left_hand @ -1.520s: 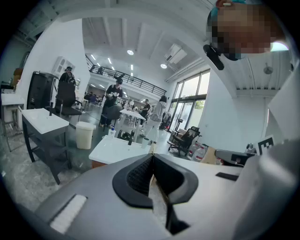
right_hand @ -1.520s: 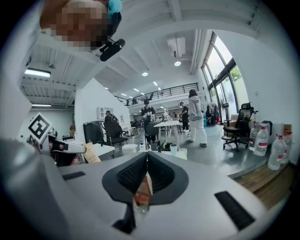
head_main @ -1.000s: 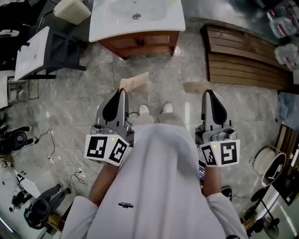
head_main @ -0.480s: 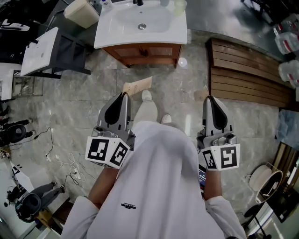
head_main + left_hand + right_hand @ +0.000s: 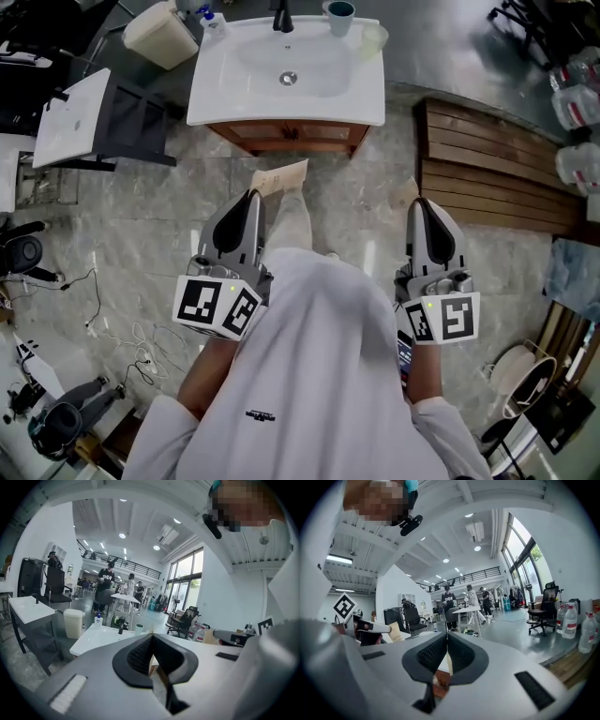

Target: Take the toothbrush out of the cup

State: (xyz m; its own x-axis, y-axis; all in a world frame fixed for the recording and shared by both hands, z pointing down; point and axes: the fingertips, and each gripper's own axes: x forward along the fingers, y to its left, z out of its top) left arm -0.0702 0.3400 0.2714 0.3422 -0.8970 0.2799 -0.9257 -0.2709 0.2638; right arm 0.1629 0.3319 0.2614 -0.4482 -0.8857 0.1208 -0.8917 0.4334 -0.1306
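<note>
The cup (image 5: pixel 339 11) stands at the back edge of the sink (image 5: pixel 225 98), well ahead; its toothbrush is too small to make out. The left gripper (image 5: pixel 249 195) and right gripper (image 5: pixel 421 202) both have their fingers pressed together, holding nothing. Best to get close first, then part one pair around the handle.

We are looking steeply down from head height, the sink (image 5: pixel 216 94) at twelve o'clock. Both gripper cameras are looking forward along their jaws; the one on the left gripper (image 5: pixel 249 194) is sharing that distant sink.
</note>
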